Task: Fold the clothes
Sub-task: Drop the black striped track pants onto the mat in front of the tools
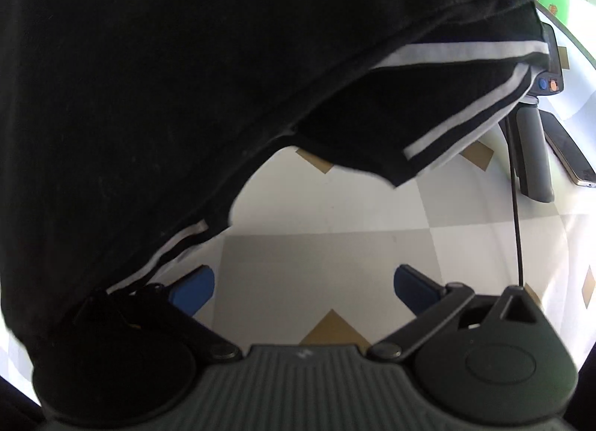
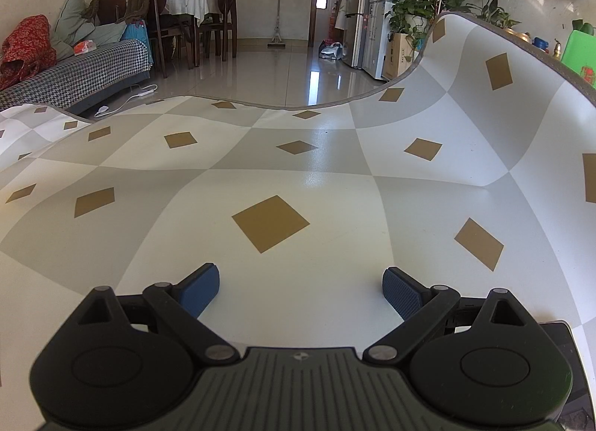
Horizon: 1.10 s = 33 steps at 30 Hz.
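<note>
Above the checkered mat (image 2: pixel 305 177), black garment (image 1: pixel 149 77) draped over released left tongs (image 1: pixel 303 287), right tongs (image 2: pixel 301 291) released, empty

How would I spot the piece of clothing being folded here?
Look at the checkered table cover with tan diamonds. Hanging over it, filling the left wrist view, is the black garment. White stripes along its edges set it apart from the dark gadgets beside it.

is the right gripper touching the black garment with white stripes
Apart: the right wrist view shows the right gripper open over bare checkered mat, no garment near.
</note>
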### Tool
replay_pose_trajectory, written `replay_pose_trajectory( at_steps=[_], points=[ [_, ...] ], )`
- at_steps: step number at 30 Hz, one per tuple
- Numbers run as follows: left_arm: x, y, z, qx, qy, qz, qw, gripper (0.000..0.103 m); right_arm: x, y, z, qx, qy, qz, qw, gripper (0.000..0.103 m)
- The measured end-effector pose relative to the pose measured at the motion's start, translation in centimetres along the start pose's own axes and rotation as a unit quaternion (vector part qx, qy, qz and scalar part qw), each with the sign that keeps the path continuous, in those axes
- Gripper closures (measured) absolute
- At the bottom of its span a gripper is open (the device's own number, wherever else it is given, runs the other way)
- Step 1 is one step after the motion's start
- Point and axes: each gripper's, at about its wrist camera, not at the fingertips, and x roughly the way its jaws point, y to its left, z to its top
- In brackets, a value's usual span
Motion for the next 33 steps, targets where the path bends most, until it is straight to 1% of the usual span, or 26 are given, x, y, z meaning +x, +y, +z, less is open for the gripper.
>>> replay_pose_trajectory(
  at_steps=[6, 14, 22, 33],
  points=[
    [-0.3, 0.5, 0.3, -0.001, -0.002, -0.003, 1.0, 0.0, 0.0, 0.0, 0.0, 0.0, 0.0, 0.0, 1.0, 0.008],
    [-0.8, -0.5, -0.4, -0.001, -0.004, 0.001, 1.0, 0.0, 0.0, 0.0, 0.0, 0.0, 0.0, 0.0, 1.0, 0.008],
    [-0.3, -1.3, -0.5, 0.002, -0.004, 0.006, 1.0, 0.0, 0.0, 0.0, 0.0, 0.0, 0.0, 0.0, 1.0, 0.008],
    [0.0, -1.0, -0.6, 0.006, -0.002, 0.006, 1.0, 0.0, 0.0, 0.0, 0.0, 0.0, 0.0, 0.0, 1.0, 0.008]
  ],
)
